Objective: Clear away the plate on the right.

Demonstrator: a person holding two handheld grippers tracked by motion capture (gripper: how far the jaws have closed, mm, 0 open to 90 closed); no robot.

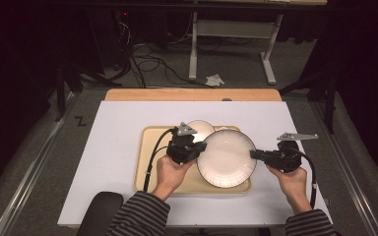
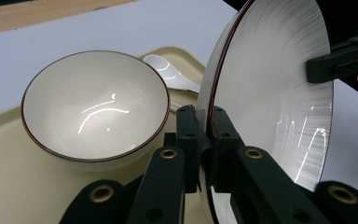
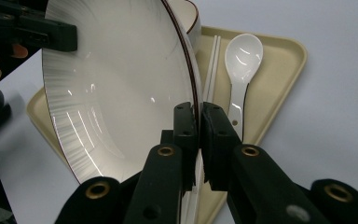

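Fingers of both grippers are clamped on the plate's rim: the left gripper (image 1: 200, 148) pinches the plate (image 1: 226, 158) at its left edge, the right gripper (image 1: 254, 154) at the opposite, right edge. In each gripper view the thin rim runs straight between the two black pads, the pale ribbed inside of the plate facing the other gripper. Held between them, the plate hangs over the right part of the tray (image 1: 145, 169), its right edge reaching past the tray's rim. A bowl (image 2: 95, 105) sits on the tray just left of and behind the plate, close to the left gripper. Beyond the plate lie a spoon (image 3: 241, 65) and chopsticks (image 3: 210, 70), near the tray's far edge. White tabletop lies open right of the tray.
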